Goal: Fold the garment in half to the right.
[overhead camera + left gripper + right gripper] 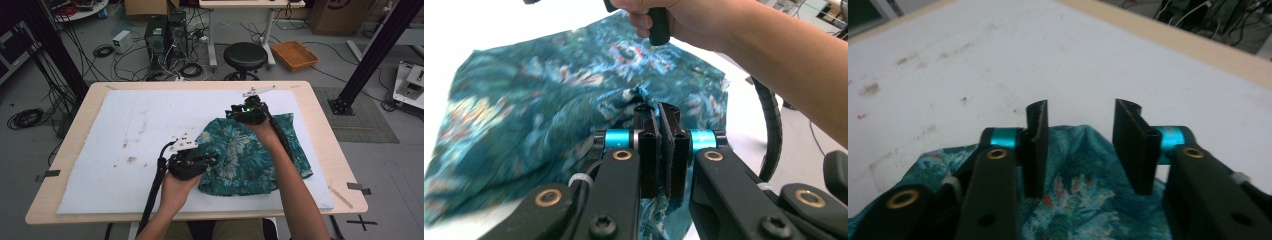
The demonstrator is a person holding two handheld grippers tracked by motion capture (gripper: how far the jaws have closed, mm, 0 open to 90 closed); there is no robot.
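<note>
Floral teal cloth (250, 150) lies crumpled on the white mat (140, 125), a little right of the middle of the table (65, 130); at its near left edge my left claw (658, 112) is clamped tight on a fold of it; farther, at its far edge, my right claw (1079, 132) stands apart above the fabric, not pressing it.
</note>
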